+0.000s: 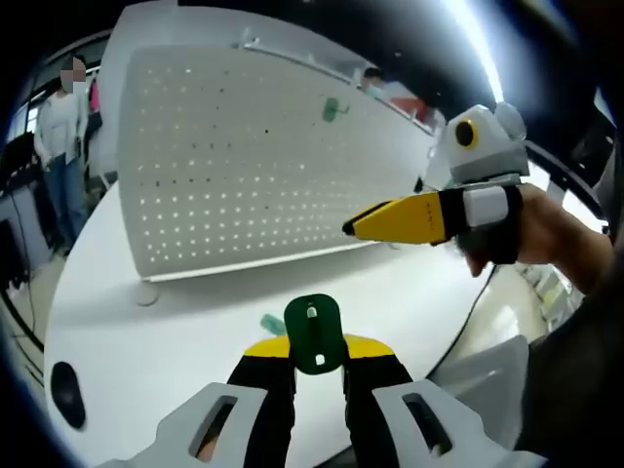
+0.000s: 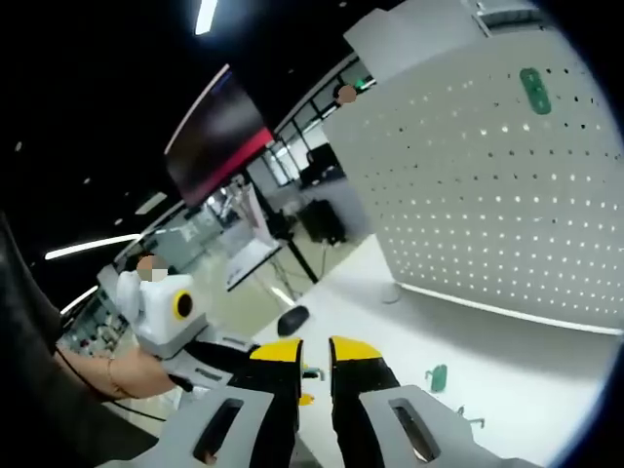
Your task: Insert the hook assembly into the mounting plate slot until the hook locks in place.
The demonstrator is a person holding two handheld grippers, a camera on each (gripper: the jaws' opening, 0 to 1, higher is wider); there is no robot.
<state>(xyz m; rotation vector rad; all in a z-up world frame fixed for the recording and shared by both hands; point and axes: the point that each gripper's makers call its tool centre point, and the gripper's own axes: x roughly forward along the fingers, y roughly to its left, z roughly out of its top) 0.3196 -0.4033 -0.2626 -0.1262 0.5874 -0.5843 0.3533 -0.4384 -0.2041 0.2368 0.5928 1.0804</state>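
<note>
green hook piece clamped in my left fingers, pegboard straight ahead

yellow-tipped left fingers (image 1: 314, 353) are what i see closest in the left gripper view, and they're pinched onto a green hook assembly (image 1: 313, 333), an oval plate standing upright between the pads with a small pale slot in its face. its long axis runs up and away from the fingers, pointing toward the white perforated mounting plate (image 1: 234, 166) that stands upright across the table (image 1: 146, 361), well apart from the hook for now. one green hook (image 1: 331, 109) already sits high on that plate, and a small spare green piece (image 1: 272, 322) lies on the table just beyond my fingertips.

my right gripper (image 1: 395, 220) hangs off to the right side, nearer the plate's edge; its yellow fingers look drawn together on nothing. from the right gripper view its own fingers (image 2: 304, 353) show a narrow gap between them with nothing in it, and another green piece (image 2: 438, 376) lies on the table ahead.

as i judge it, the left hand carries the move: push forward along the hook's axis, square to the plate's holes.
</note>
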